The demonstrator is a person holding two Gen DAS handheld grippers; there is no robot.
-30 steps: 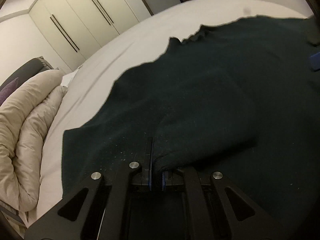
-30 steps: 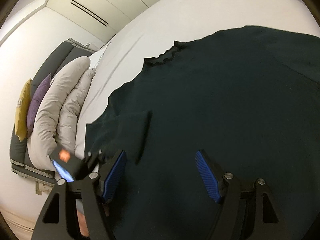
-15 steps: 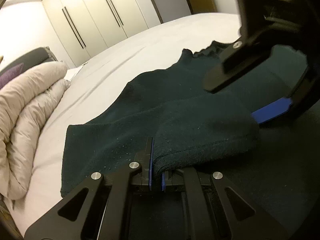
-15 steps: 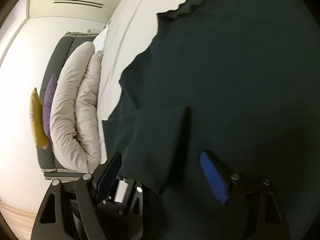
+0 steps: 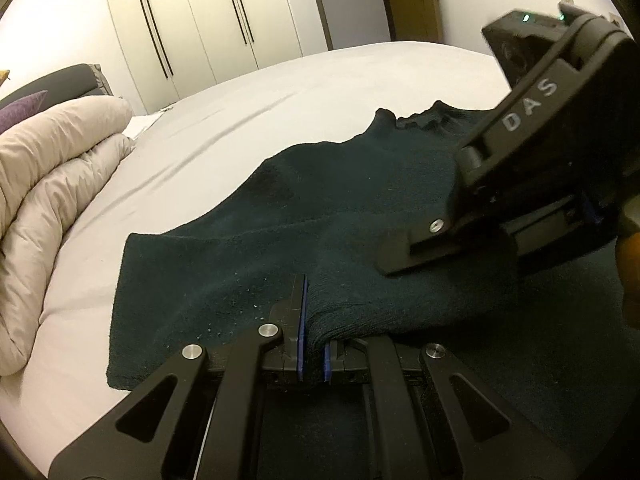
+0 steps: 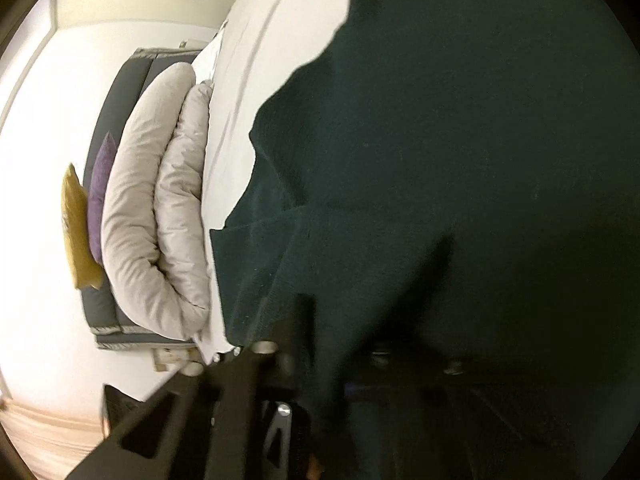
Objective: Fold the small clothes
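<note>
A dark green knit sweater lies spread on the white bed. My left gripper is shut on a folded edge of the sweater near its lower left side. My right gripper sits just to the right in the left wrist view, low over the same fold. In the right wrist view the sweater fills the frame and my right gripper looks closed on the dark fabric, its pads mostly hidden by cloth and blur.
A rolled beige duvet lies at the left of the bed, with purple and yellow cushions against a dark headboard. Wardrobe doors and a room door stand beyond the bed's far side.
My right gripper has come down beside the left one and its open jaws have closed on the sweater fold. The left gripper keeps its hold and has tilted lower.
</note>
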